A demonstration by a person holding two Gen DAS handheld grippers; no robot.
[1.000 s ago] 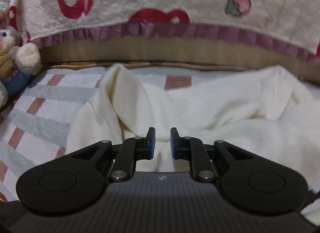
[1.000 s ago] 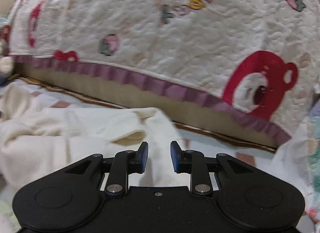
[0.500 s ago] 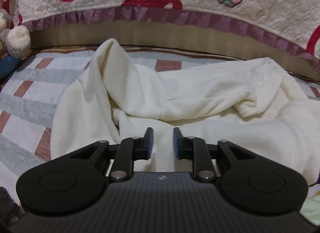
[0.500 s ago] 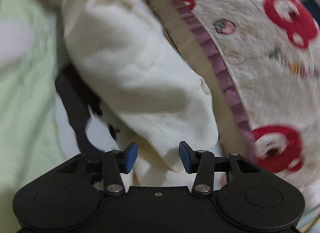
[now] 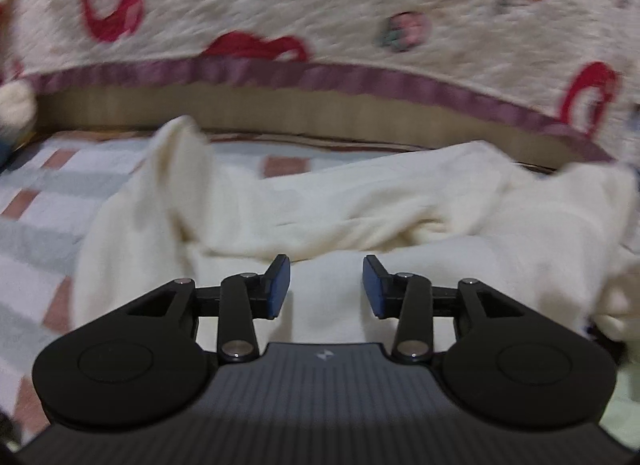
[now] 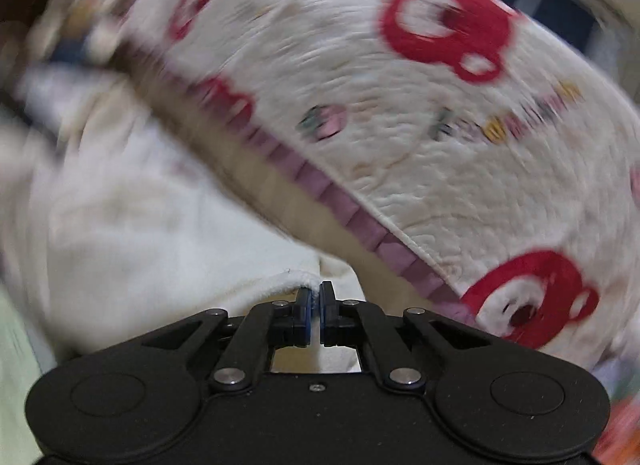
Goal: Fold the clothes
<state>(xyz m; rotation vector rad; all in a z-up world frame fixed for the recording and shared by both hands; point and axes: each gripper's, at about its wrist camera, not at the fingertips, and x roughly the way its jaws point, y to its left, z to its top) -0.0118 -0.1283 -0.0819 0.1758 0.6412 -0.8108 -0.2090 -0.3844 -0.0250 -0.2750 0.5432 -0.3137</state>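
A crumpled cream fleece garment lies on a striped sheet. In the left wrist view it spreads under and ahead of my left gripper. Its jaws are opening, with the blue pads well apart over the cloth and nothing pinched between them. In the blurred right wrist view the garment fills the left side. One hemmed edge of it runs into my right gripper, which is shut on that edge.
A quilted cream cover with red bear prints and a purple frill hangs over a raised edge just beyond the garment, and fills the right wrist view. The grey, white and rust striped sheet shows at the left. A plush toy sits far left.
My left jaws have spread wider above the cloth. My right gripper rolled and swung, opened wide around a cream fold, then closed on the garment's edge.
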